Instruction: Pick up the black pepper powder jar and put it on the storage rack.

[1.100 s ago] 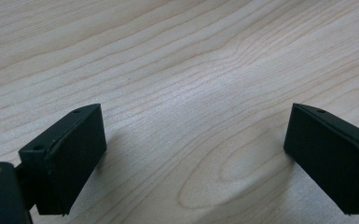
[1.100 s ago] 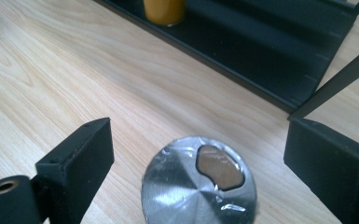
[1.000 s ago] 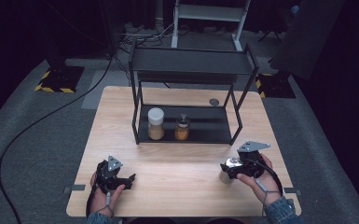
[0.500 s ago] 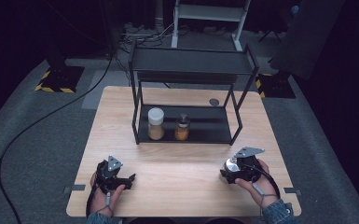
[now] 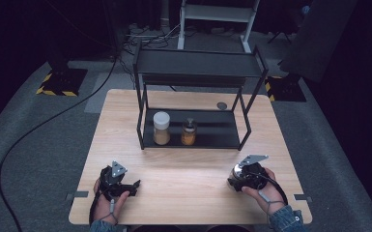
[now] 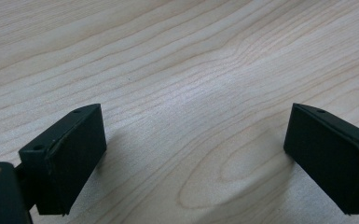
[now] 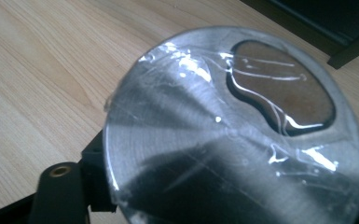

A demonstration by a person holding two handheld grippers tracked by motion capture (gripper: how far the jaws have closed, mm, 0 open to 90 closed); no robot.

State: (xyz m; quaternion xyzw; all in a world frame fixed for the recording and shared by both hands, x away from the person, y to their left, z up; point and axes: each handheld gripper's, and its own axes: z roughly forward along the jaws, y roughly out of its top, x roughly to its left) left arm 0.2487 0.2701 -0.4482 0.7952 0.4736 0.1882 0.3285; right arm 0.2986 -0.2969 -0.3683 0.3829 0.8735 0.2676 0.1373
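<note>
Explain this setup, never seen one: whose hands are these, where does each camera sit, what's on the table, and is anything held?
A person sits at a wooden table with a hand-held two-jaw gripper in each hand. The high view looks down from above. The other two cameras ride on the grippers.

A black two-level rack stands on the table; its lower shelf holds a white-lidded jar and a smaller orange jar.

The left gripper is open over bare wood. The right gripper has just been closing and now grips a container with a round metal lid under clear film.

No legible text, label, brand, number or sign anywhere.
</note>
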